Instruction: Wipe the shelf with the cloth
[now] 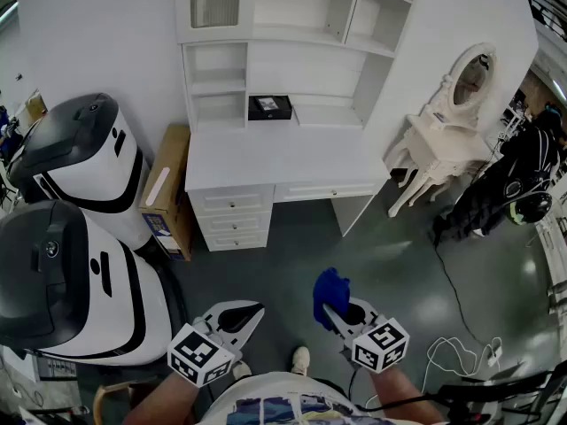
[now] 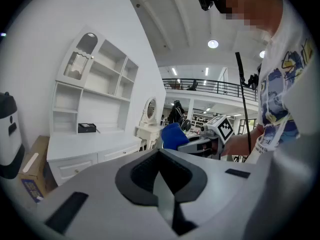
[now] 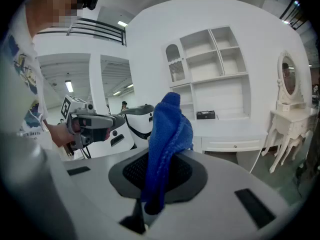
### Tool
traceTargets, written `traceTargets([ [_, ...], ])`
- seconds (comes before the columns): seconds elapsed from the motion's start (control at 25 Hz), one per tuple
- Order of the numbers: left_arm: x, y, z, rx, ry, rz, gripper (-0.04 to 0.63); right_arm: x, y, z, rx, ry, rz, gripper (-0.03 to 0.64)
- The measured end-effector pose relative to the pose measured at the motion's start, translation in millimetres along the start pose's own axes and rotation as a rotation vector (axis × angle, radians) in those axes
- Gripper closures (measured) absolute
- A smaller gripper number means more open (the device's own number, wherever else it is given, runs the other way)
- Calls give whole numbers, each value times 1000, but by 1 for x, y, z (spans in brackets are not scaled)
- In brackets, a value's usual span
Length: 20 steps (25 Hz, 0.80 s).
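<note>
Both closed tight: R hand-held gripper (image 1: 336, 312) clamps blue cloth (image 1: 330, 289), L hand-held gripper (image 1: 254, 309) holds nothing.

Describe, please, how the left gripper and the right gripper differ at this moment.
The right gripper is shut on the blue cloth, which stands up out of its jaws; the left gripper is shut with nothing between its jaws. In the head view the left gripper angles toward the right, the right gripper toward the left. Both are hand-held, and neither touches the white shelf unit.
</note>
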<state>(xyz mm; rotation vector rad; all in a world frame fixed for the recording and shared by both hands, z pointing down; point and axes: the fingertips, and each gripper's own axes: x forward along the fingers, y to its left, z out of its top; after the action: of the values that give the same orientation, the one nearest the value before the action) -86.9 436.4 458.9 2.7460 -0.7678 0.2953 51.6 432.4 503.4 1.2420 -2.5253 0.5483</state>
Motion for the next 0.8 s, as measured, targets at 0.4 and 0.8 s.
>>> traceTargets([
  [0.4,82,-31,30,34,1,19,583,-39,-82,3,17,-27,16,549],
  [0.8,147,-42,57,51,0,49,583,-49,-157,32,-22,-72,83,549],
])
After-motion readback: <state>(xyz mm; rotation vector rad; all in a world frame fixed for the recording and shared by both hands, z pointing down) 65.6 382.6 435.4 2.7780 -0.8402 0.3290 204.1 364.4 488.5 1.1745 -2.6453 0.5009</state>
